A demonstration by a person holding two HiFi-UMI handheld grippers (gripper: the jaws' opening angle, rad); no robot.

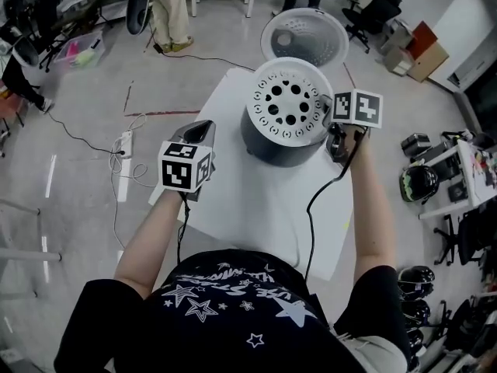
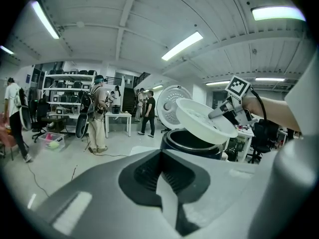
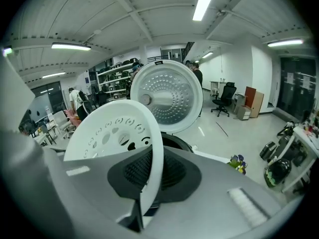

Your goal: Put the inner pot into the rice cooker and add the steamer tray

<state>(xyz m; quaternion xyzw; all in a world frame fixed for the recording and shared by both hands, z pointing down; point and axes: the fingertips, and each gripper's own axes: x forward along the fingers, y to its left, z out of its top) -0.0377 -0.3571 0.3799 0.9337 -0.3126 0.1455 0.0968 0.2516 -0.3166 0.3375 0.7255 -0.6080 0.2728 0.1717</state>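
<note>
One steamer tray (image 1: 289, 103) hangs tilted above the rice cooker (image 1: 281, 152) (lid (image 1: 304, 31) open), its rim clamped in the right gripper (image 1: 336, 136); the left gripper (image 1: 202, 130) is closed, empty.

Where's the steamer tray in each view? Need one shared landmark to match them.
Head view: steamer tray top centre, over the rice cooker.
Left gripper view: steamer tray right of centre, tilted above the cooker.
Right gripper view: steamer tray left of centre, rim clamped by the right gripper.
Shared landmark: the open lid behind the tray.
</note>
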